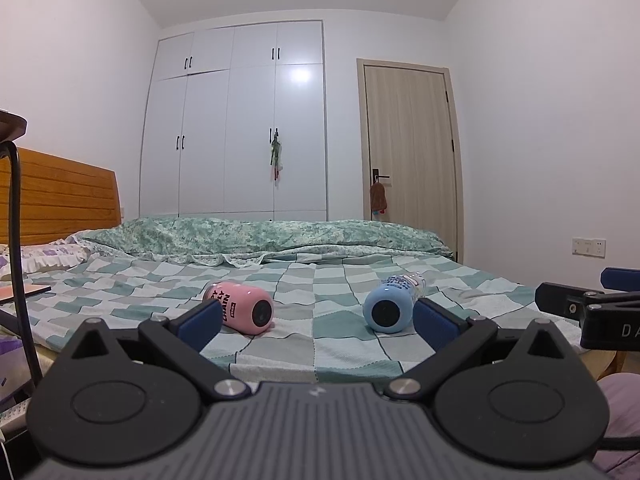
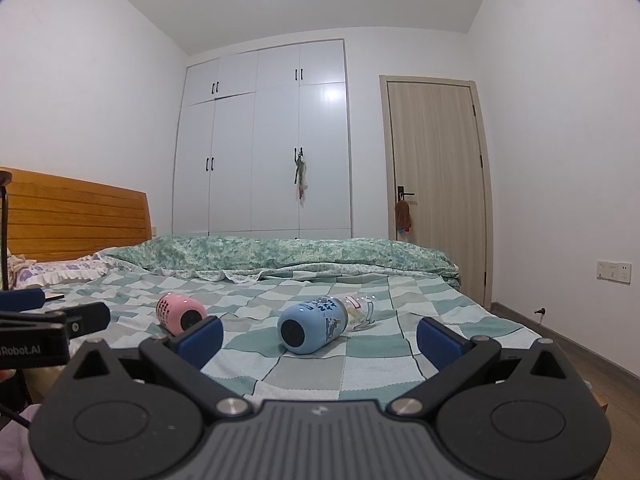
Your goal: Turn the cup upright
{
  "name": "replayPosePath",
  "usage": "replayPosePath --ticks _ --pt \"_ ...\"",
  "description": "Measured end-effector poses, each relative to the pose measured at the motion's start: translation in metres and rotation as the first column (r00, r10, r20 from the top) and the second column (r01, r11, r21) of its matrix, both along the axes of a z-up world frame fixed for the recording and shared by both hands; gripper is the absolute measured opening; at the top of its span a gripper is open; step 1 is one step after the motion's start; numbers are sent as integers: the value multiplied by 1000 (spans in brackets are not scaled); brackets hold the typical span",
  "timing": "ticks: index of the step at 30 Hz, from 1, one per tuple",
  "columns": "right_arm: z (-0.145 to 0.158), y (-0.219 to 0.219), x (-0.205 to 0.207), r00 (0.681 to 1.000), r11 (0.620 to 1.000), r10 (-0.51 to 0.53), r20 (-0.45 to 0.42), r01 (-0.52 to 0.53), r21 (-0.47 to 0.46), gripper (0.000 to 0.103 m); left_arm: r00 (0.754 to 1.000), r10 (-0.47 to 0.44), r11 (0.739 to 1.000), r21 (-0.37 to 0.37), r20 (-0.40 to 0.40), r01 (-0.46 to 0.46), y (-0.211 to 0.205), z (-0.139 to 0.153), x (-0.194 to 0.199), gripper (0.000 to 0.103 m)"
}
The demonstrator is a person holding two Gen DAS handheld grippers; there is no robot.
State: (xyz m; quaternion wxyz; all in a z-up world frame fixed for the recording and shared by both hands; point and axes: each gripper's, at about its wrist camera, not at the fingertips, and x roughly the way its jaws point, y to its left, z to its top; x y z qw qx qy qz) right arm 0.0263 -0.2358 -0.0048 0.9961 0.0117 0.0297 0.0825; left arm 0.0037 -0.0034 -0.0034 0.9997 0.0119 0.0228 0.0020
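A pink cup point(image 1: 242, 307) and a blue cup point(image 1: 390, 304) lie on their sides on the checked bedspread point(image 1: 320, 344), bases toward me. My left gripper point(image 1: 318, 322) is open and empty, short of both cups at the near edge of the bed. In the right wrist view the pink cup point(image 2: 180, 314) lies left and the blue cup point(image 2: 314, 322) lies centre, with a clear top pointing away. My right gripper point(image 2: 320, 338) is open and empty, just short of the blue cup. The right gripper's side shows at the right edge of the left wrist view point(image 1: 592, 308).
A folded green quilt point(image 1: 260, 238) lies across the far side of the bed. A wooden headboard point(image 1: 60, 196) stands at the left, with a black stand point(image 1: 18, 216) near it. White wardrobes point(image 1: 240, 120) and a door point(image 1: 412, 140) are behind.
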Motion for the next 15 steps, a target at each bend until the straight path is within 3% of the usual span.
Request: replayPosePath --ticks 15 --pt "3 1 5 1000 1000 8 -13 -8 -8 103 1000 3 1000 -3 -5 -3 3 4 4 103"
